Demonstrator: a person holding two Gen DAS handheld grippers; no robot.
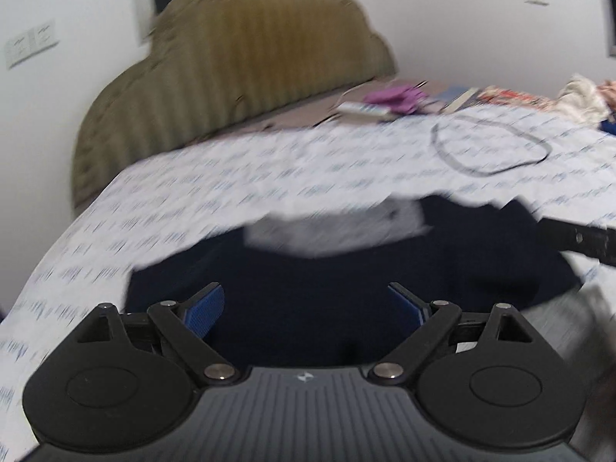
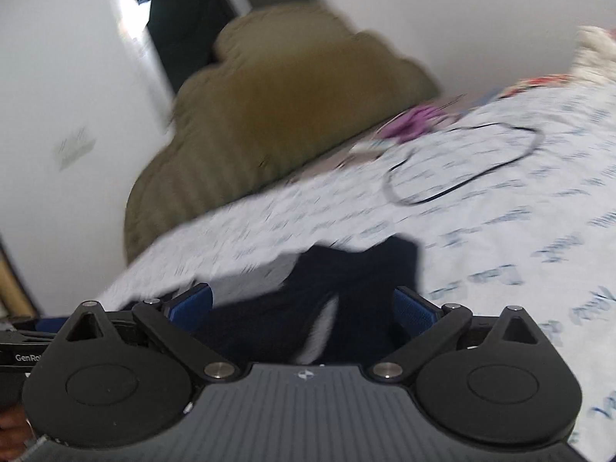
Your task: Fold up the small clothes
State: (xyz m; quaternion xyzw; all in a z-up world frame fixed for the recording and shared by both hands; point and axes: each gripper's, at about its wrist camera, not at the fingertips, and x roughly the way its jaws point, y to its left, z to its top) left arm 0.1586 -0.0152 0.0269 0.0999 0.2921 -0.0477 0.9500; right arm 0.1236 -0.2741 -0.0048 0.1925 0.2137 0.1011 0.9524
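**Dark garment on the bed, both tongs spread above it**

A dark navy garment [image 1: 346,269] lies spread on the bed, near its close edge, with a light grey patch [image 1: 335,231] showing at its far side. In the right wrist view the same garment [image 2: 365,281] looks bunched, with a pale streak running through its folds. Both views are blurred, so its exact kind and how far it is folded cannot be told.

The left tongs [image 1: 308,308] hang just above the garment with the blue pads [image 1: 204,310] wide apart and nothing between them. The right tongs [image 2: 304,308] stand likewise apart, over the garment's near part, gripping nothing. A black bar, part of the other tool, crosses the right edge of the left view beside the cloth.

Under the garment lies a white bed sheet [image 1: 231,177] printed with small blue marks. Farther back on it rests a loop of dark cable [image 1: 489,146], well apart from the garment. Beyond the cable, at the head of the bed, sit a purple item [image 1: 392,98] and some flat things too blurred to name, and a heap of patterned cloth [image 1: 577,100] at the far right. An olive ribbed headboard [image 1: 238,69] stands against the white wall [image 1: 77,19], which carries a switch plate [image 1: 30,44].
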